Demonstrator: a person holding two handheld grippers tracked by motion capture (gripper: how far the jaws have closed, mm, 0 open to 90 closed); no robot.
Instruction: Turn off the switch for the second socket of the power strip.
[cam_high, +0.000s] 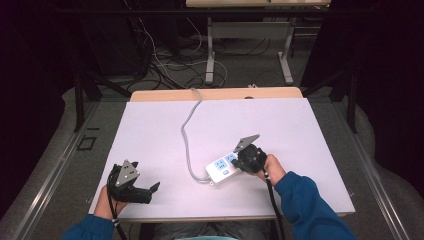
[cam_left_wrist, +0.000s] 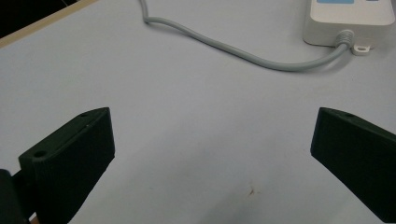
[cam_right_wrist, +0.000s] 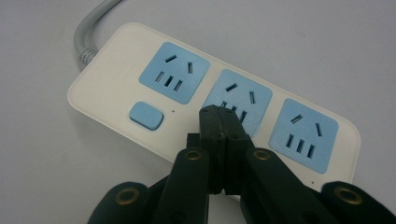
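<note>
A white power strip (cam_high: 223, 167) with light-blue sockets lies near the table's front middle; its grey cable (cam_high: 188, 131) runs back over the far edge. In the right gripper view the power strip (cam_right_wrist: 116, 70) has three blue sockets and a blue switch (cam_right_wrist: 146, 115). My right gripper (cam_right_wrist: 221, 119) is shut with nothing between its jaws, tips over the middle socket (cam_right_wrist: 239, 100). In the high view the right gripper (cam_high: 246, 161) sits over the strip's right end. My left gripper (cam_high: 150, 189) rests at the front left, jaws wide open and holding nothing; the left gripper (cam_left_wrist: 212, 135) faces the cable (cam_left_wrist: 261, 58).
The white tabletop (cam_high: 150, 130) has a wooden strip (cam_high: 150, 95) along its far edge. Beyond it are table legs (cam_high: 210, 55) and loose cables on the floor. Blue sleeves (cam_high: 305, 205) enter from the bottom.
</note>
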